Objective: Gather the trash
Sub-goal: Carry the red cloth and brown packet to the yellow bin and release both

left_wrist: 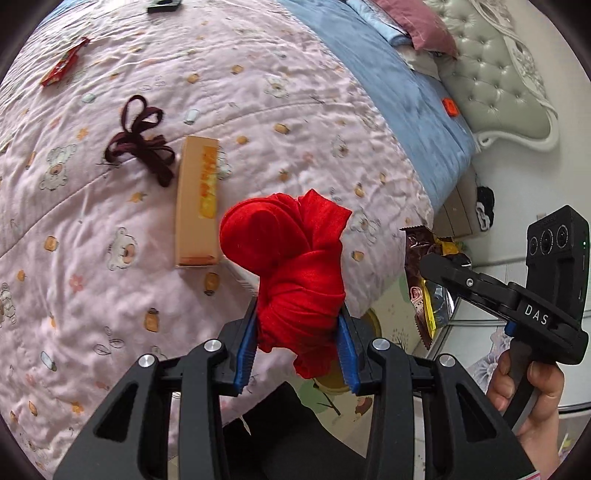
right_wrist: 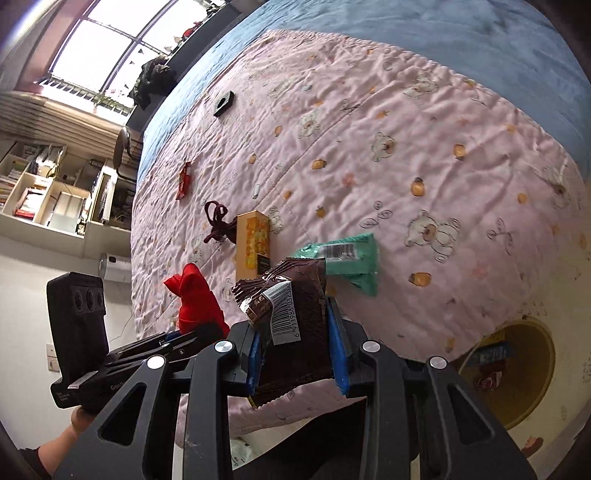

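A: Left wrist view first. What did the left gripper (left_wrist: 299, 336) have?

B: Blue pads clamped on a bunched red cloth (left_wrist: 291, 266), which bulged up above the fingers. It hung over the edge of the pink quilt (left_wrist: 110, 229) on the bed.

A: Other stuff on the quilt?

B: Tan box (left_wrist: 197, 201) lying flat just past the cloth, dark maroon cord (left_wrist: 142, 144) touching or nearly touching its top left corner, red wrapper (left_wrist: 64, 66) far left, small black item (left_wrist: 164, 5) at the top edge. Blue blanket (left_wrist: 388, 85) and padded headboard (left_wrist: 491, 81) beyond.

A: Right gripper visible there?

B: Yes, right gripper (left_wrist: 430, 264) at the right side, a hand (left_wrist: 528, 398) on its handle, brown snack wrapper (left_wrist: 421, 291) pinched in its fingers.

A: Right wrist view?

B: Right gripper (right_wrist: 299, 350) closed on the brown snack wrapper (right_wrist: 291, 325), barcode label facing the camera. Green packet (right_wrist: 347, 262) behind the wrapper; whether it was also pinched, couldn't tell. Left gripper (right_wrist: 177, 338) at the left with the red cloth (right_wrist: 194, 299). Tan box (right_wrist: 253, 243), maroon cord (right_wrist: 218, 221) and red wrapper (right_wrist: 184, 179) on the quilt (right_wrist: 406, 166).

A: Bin?

B: Round yellow bin (right_wrist: 532, 398) on the floor, lower right, beside the bed, scraps inside.
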`<action>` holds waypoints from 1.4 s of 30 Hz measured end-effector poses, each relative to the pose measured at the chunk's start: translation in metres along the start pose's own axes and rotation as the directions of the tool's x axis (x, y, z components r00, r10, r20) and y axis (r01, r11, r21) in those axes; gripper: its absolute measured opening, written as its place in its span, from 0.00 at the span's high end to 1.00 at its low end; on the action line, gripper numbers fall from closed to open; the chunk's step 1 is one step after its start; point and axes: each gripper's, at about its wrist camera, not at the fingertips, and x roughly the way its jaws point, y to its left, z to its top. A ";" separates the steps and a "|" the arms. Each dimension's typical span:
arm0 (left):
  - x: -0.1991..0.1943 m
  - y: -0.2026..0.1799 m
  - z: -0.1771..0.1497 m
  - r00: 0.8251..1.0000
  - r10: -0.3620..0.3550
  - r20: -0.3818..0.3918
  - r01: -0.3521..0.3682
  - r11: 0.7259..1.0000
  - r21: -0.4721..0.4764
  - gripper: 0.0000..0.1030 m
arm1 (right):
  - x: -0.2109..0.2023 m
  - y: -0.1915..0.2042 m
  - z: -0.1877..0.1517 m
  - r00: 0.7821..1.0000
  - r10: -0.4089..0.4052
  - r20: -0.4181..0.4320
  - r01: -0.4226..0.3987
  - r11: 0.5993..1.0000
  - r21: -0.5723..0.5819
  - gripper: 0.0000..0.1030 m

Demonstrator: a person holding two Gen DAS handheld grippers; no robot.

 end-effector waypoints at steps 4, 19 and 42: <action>0.022 -0.035 -0.010 0.998 -0.024 -0.054 0.027 0.998 0.062 0.63 | -0.022 -0.032 -0.020 0.999 -0.013 0.031 0.011 0.997 0.070 0.71; 0.126 -0.177 -0.087 0.974 0.022 -0.226 0.036 0.967 0.250 0.63 | -0.114 -0.173 -0.107 0.996 -0.055 0.067 0.038 0.970 0.240 0.71; 0.231 -0.242 -0.160 0.934 0.105 -0.342 -0.022 0.971 0.239 0.45 | -0.135 -0.298 -0.165 0.996 -0.059 -0.073 0.077 0.960 0.270 0.56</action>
